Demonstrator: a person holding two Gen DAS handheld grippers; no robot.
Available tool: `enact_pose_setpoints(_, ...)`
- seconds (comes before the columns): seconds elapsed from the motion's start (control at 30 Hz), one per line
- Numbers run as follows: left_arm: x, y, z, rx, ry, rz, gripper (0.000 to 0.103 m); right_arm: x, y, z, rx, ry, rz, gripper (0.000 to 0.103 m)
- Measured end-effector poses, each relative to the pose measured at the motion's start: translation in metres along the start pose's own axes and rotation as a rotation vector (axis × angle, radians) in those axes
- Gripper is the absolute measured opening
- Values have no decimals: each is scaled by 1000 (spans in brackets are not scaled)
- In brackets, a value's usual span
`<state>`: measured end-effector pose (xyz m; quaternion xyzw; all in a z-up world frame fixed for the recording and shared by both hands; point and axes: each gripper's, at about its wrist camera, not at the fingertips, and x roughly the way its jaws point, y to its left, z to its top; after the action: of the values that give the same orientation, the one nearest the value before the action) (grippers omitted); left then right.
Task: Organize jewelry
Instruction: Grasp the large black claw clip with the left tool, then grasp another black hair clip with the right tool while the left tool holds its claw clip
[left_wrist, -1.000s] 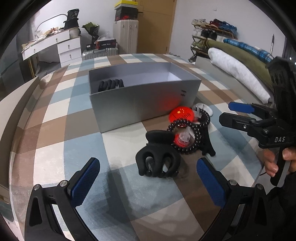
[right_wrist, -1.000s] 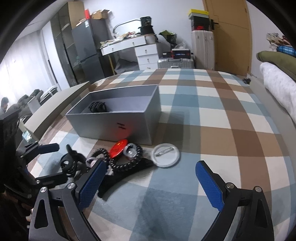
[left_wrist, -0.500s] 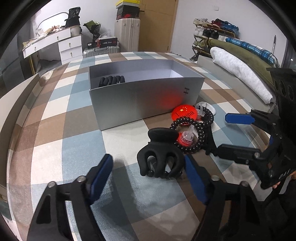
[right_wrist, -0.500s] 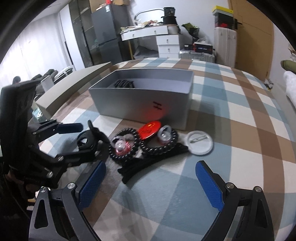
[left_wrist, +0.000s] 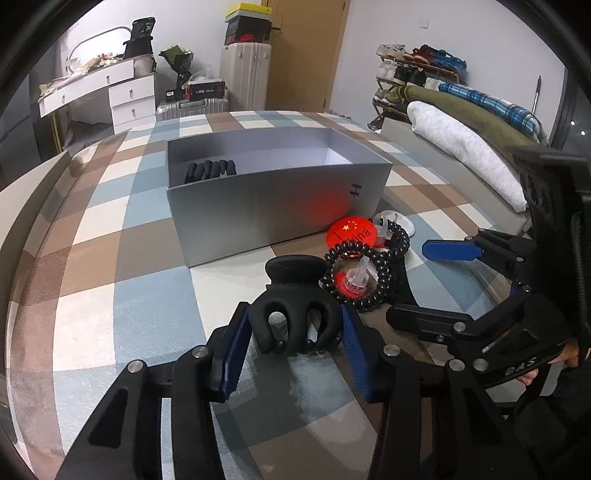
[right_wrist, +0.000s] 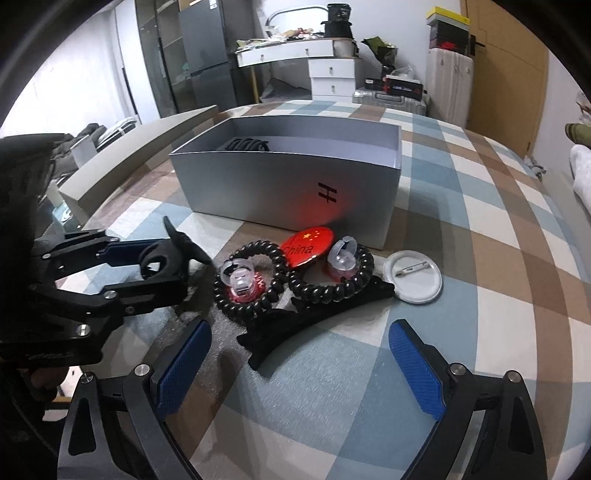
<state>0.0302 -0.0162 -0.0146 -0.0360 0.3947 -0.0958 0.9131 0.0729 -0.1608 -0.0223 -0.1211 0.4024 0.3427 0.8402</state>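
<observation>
Since the earlier frame, the left gripper (left_wrist: 293, 341) has narrowed from a wide spread; we see its jaws closing around the black claw clip (left_wrist: 295, 321), blue pads at its sides, on the checked cloth (left_wrist: 147, 314) before the silver box (left_wrist: 280, 210). The right gripper (right_wrist: 301, 373) has shifted closer, fingers spread wide, empty, above the black barrette (right_wrist: 314, 321).

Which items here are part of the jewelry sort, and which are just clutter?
Job:
claw clip, left gripper closing on it
coil ties
red badge
white badge
flat clip
grey box

Clutter:
suitcase
dresser
shoe rack
</observation>
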Motion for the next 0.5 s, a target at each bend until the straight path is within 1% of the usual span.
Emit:
enact_pose_setpoints(0.23, -1, 4, 1, -10, -4, 2, 42, -9, -20, -8, 57, 25, -66, 97)
enact_pose_setpoints(0.37, -2, 5, 2, -15, -10, 0, 42, -16, -28, -16, 81, 20, -76, 97)
enact_pose_setpoints(0.47, -3, 5, 3, -17, -14, -4, 42, -15, -25, -13, 81, 12, -74, 97)
enact_pose_setpoints(0.5, -3, 5, 3, -16, -15, -4, 42, -14, -23, -12, 75, 9, -77, 95)
